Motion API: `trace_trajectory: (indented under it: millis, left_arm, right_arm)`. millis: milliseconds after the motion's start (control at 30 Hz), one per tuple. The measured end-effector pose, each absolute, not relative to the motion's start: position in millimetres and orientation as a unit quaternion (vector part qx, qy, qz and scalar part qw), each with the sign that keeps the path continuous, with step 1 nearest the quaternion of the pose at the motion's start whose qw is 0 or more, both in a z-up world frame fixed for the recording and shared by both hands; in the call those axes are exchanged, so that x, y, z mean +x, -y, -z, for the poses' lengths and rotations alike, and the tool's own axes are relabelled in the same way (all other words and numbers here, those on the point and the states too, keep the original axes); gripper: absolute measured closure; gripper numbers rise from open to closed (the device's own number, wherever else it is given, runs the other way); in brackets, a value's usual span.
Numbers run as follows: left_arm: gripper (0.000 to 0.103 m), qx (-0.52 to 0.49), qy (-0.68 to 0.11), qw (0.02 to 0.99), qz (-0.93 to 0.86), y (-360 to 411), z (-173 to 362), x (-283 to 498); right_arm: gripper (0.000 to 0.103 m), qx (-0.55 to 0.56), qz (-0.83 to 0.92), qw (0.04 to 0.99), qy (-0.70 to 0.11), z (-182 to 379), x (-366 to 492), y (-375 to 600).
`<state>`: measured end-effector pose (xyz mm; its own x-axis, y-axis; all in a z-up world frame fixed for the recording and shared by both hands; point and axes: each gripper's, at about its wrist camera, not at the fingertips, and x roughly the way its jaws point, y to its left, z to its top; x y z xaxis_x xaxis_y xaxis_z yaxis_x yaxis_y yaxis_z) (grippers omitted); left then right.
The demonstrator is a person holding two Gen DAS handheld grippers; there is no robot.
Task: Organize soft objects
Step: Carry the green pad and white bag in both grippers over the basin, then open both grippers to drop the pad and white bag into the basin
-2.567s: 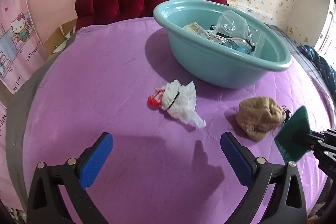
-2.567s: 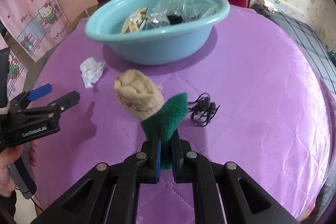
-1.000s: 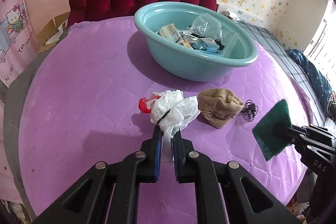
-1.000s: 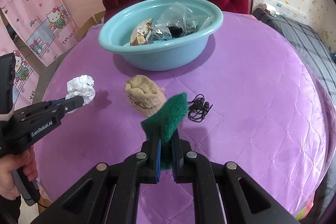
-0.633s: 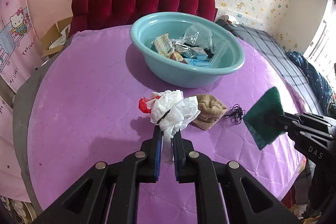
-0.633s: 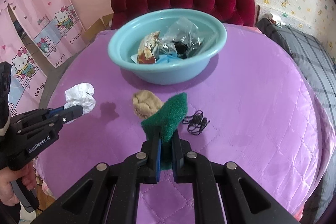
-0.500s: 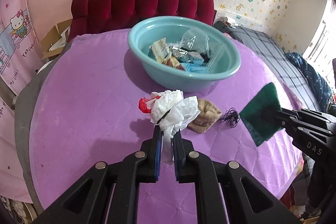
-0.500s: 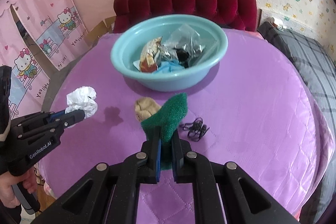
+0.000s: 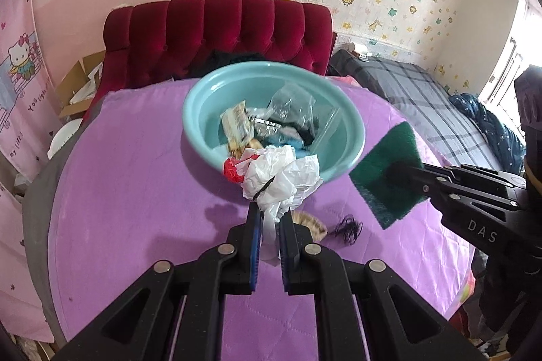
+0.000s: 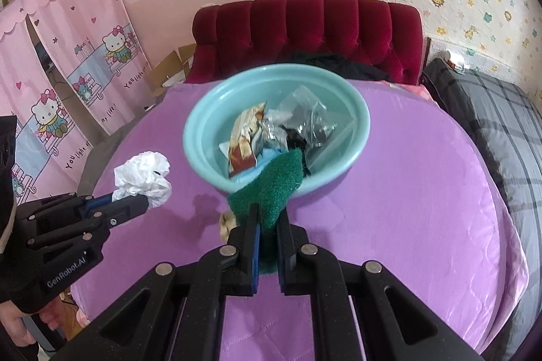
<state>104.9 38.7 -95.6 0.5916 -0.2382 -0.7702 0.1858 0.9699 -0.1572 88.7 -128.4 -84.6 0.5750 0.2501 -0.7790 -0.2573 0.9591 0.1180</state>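
Note:
My left gripper (image 9: 270, 215) is shut on a crumpled white plastic bag (image 9: 281, 178) with a red scrap, held in the air above the purple table (image 9: 135, 191). The right gripper (image 10: 267, 212) is shut on a green scouring pad (image 10: 274, 185), also lifted. Each tool shows in the other's view: the pad (image 9: 386, 171) at the right, the bag (image 10: 144, 174) at the left. A teal basin (image 9: 203, 97) with wrappers and clear bags sits just beyond both. A tan cloth pouch (image 9: 311, 222) lies on the table under the bag, mostly hidden.
Tangled black earphones (image 9: 347, 225) lie beside the pouch. A red tufted headboard (image 10: 305, 32) stands behind the table, a plaid-covered bed (image 10: 491, 110) to the right, pink curtains (image 10: 67, 56) to the left. A hand (image 10: 13, 323) grips the left tool.
Both grippers have risen with their loads and moved toward the basin, which now sits closer below them. The pouch has slipped mostly out of sight behind bag and pad.

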Motion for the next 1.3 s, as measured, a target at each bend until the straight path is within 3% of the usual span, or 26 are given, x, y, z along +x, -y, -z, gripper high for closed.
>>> trace_trajectory:
  millis: [567, 1300]
  left_arm:
    - [0.093, -0.027, -0.431, 0.893, 0.129, -29, 99, 181]
    - [0.093, -0.025, -0.462, 0.876, 0.134, -28, 154, 267]
  right_arm:
    - [0.097, 0.005, -0.153, 0.892, -0.426, 77, 169, 122]
    - [0.096, 0.019, -0.141, 0.875, -0.463, 139, 283, 103]
